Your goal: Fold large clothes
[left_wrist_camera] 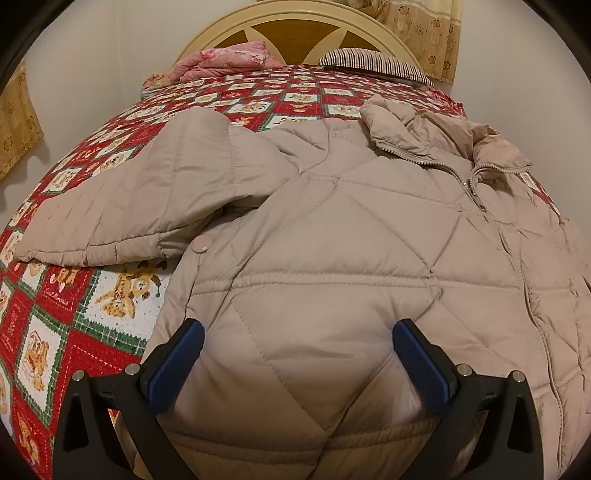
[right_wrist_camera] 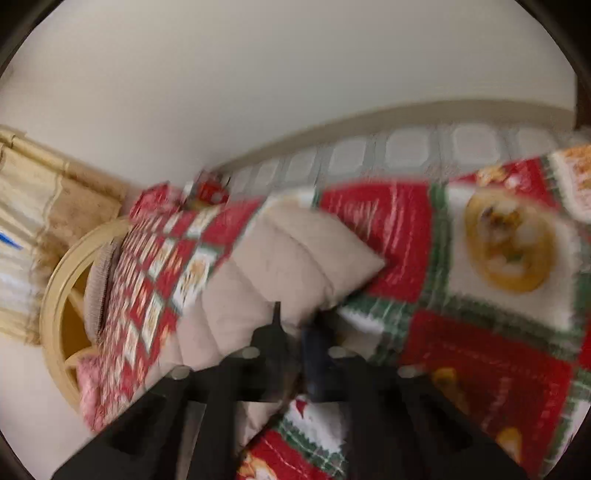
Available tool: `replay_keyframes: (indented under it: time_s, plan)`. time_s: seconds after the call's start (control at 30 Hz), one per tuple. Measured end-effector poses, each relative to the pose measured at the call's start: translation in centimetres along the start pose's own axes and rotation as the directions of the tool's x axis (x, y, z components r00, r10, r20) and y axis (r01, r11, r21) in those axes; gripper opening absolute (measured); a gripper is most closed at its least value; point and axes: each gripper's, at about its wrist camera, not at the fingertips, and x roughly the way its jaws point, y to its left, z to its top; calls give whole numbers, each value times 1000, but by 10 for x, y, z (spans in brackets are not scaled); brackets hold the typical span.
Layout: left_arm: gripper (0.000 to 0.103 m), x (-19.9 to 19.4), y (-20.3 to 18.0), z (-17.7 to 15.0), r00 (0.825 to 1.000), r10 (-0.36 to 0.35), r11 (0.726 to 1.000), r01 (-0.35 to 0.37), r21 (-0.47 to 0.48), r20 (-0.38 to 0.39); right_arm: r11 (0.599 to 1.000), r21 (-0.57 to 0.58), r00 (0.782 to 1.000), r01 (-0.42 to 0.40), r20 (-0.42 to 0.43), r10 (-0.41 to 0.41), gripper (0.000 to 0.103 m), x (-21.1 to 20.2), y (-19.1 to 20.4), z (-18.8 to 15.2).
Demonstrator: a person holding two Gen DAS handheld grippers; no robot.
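A beige quilted jacket (left_wrist_camera: 332, 229) lies front up on the bed, zipped, collar at the far right. Its left sleeve (left_wrist_camera: 129, 199) lies spread out to the left on the quilt. My left gripper (left_wrist_camera: 297, 332) is open, its blue pads (left_wrist_camera: 184, 354) wide apart just above the jacket's lower body, holding nothing. In the blurred right wrist view my right gripper (right_wrist_camera: 295, 325) is shut on the jacket's other sleeve (right_wrist_camera: 280, 266), near its cuff end, and holds it over the quilt.
The bed carries a red, green and white patterned quilt (left_wrist_camera: 74, 332). A pink folded blanket (left_wrist_camera: 225, 59) and a striped pillow (left_wrist_camera: 373, 61) lie by the cream headboard (left_wrist_camera: 295, 14). Curtains (left_wrist_camera: 424, 33) hang behind. Tiled floor (right_wrist_camera: 406, 151) runs beside the bed.
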Motion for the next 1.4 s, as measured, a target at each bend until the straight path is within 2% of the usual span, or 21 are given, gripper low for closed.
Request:
replay_keyframes:
  time_s: [0.1,0.2,0.3,0.47,0.6,0.67,0.73,0.83,0.9,1.07,1.13,1.23,1.3,1.33,1.4]
  plan:
    - [102,0,0,0,1000,-2,1000,2,-2,1,995,-102,998,13,56,-7,10,-23,10,-6]
    - [102,1,-1,0,1000,-7,1000,7,-5,1,980,-194,993,-35,104,56,10,-52,38,-16]
    - [102,0,0,1,1000,-13,1000,13,-9,2,935,-344,982,-90,127,142,10,-86,84,-36]
    - [102,-1,4,0,1000,-27,999,27,-19,5,786,-597,957,-162,100,273,9,-138,177,-100]
    - [102,-3,6,0,999,-41,999,42,-30,9,656,-713,943,-247,-20,333,9,-159,232,-170]
    - [102,-3,7,0,999,-48,998,49,-35,11,591,-752,935,-292,-93,344,9,-161,253,-213]
    - [102,-4,10,0,998,-57,997,57,-42,14,525,-768,916,-367,-199,349,9,-156,270,-258]
    - [102,-7,13,0,997,-78,995,79,-59,24,427,-800,898,-423,-307,315,9,-147,284,-319]
    - [102,-8,17,0,995,-96,992,98,-76,32,381,-811,891,-445,-356,281,9,-134,284,-355]
    - [102,-9,19,0,993,-112,989,115,-92,39,341,-783,853,-520,-494,166,9,-80,289,-434]
    - [102,-9,20,1,992,-116,988,119,-94,40,341,-773,841,-534,-527,122,9,-72,285,-459]
    - [102,-9,22,1,991,-128,986,132,-104,45,333,-769,829,-545,-553,81,9,-58,280,-478]
    - [102,-9,23,1,990,-133,984,138,-109,46,351,-745,809,-567,-584,66,11,-48,276,-486]
    - [102,-9,23,1,990,-134,984,138,-110,47,368,-722,789,-586,-612,55,14,-41,273,-486]
    - [102,-8,23,1,990,-133,984,138,-109,46,401,-700,771,-591,-636,26,16,-32,269,-488]
